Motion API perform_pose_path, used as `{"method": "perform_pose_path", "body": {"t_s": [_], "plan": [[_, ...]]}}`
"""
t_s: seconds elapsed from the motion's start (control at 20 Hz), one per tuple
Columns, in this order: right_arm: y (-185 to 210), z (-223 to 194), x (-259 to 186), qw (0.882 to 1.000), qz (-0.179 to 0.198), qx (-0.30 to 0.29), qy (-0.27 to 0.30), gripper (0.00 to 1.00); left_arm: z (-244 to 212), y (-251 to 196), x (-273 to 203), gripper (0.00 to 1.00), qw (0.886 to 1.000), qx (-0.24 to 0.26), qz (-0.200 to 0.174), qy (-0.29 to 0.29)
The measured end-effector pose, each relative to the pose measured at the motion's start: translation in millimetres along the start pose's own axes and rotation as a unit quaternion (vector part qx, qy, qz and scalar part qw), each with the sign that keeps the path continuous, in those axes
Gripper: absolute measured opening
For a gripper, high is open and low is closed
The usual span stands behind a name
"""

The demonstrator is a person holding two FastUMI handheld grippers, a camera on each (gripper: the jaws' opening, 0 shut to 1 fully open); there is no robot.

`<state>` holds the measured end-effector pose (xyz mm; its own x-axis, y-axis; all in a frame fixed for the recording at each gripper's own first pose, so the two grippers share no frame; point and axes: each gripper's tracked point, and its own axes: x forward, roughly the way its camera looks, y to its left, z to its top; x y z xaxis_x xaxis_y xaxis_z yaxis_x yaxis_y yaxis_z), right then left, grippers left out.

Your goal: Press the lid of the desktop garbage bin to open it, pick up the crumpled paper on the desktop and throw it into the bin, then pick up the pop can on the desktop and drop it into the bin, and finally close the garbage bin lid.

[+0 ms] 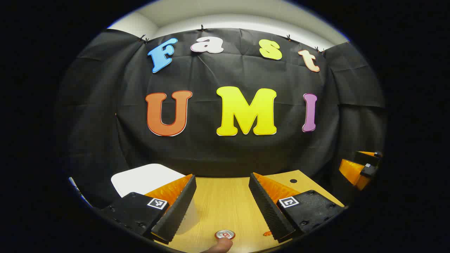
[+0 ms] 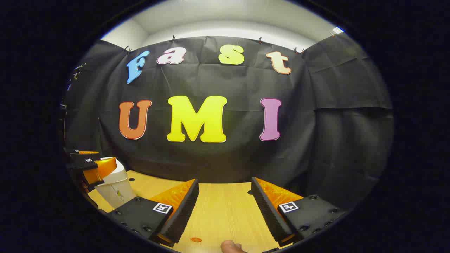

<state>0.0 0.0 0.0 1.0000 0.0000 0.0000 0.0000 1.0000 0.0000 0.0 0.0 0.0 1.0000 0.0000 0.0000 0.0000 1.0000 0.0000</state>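
Wooden surface (image 1: 225,200), both hand-held grippers wide, bin lid down.

Nearest the left hand-held gripper (image 1: 225,207), a can (image 1: 225,234) stands upright, top showing, at the bottom edge between its wide-set fingers, a fingertip (image 1: 219,245) touching it. Just left and beyond sits the white bin (image 1: 146,177), lid flat, partly behind the left finger. From the right hand-held gripper (image 2: 225,211), also wide and holding nothing, the bin (image 2: 114,188) lies well to the left. The left one is nearer, so pressing the lid likely falls to it. I cannot spot the paper.
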Motion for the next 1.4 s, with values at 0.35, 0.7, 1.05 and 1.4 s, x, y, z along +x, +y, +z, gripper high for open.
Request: {"method": "perform_pose_path", "body": {"t_s": [0.35, 0.7, 1.05, 1.4], "plan": [[6, -2, 11, 1.0, 0.01, -0.012, 0.002, 0.94, -2, -3, 11, 0.99, 1.0, -0.007, 0.005, -0.001], [14, -11, 19, 0.999, 0.03, -0.021, 0.008, 0.94, -6, -7, 15, 0.99, 1.0, -0.003, 0.005, 0.003], [12, -19, 25, 0.999, 0.033, -0.005, 0.022, 0.94, -6, -8, 14, 0.94, 1.0, 0.01, -0.004, 0.002], [26, -29, 32, 0.998, 0.045, -0.012, 0.034, 0.94, -17, 1, 26, 0.71, 0.998, 0.051, 0.013, 0.031]]}}
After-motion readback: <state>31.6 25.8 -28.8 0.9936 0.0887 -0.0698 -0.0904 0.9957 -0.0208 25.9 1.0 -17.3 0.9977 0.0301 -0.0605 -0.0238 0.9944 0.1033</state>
